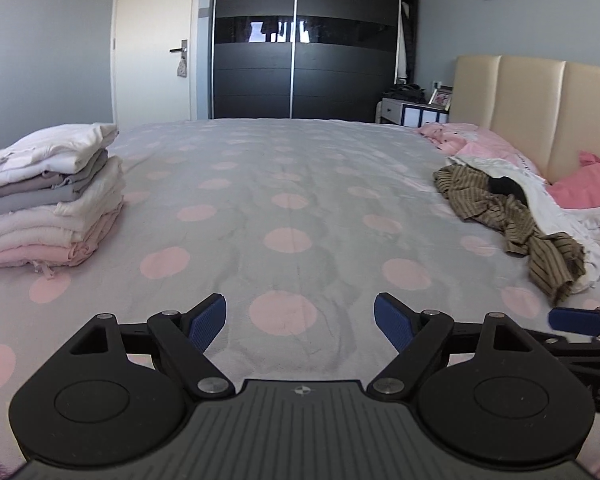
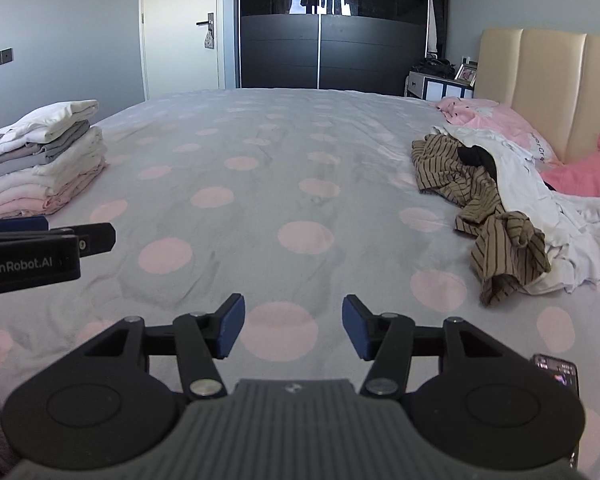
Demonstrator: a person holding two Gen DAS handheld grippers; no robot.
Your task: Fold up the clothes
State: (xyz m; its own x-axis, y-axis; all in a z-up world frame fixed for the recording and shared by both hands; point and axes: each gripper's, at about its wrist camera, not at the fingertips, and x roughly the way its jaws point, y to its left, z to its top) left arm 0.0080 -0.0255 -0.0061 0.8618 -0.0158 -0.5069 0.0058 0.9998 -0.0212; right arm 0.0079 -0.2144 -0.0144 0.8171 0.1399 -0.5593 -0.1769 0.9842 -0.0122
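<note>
Both tools – left tool [image 1: 300, 322], right tool [image 2: 293, 330] – hover released over the bed [image 1: 292, 168]: folded stack [image 1: 48, 196] far left, unfolded heap [image 2: 500, 208] right, likely keeping sorted from unsorted.

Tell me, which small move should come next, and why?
Probably move the right gripper toward the brown striped garment in the unfolded pile at the right. Both grippers are open and empty, the left gripper too, and the folded stack looks finished.

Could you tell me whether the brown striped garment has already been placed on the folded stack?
No, the brown striped garment lies crumpled among unfolded clothes near the headboard, far from the folded stack.
</note>
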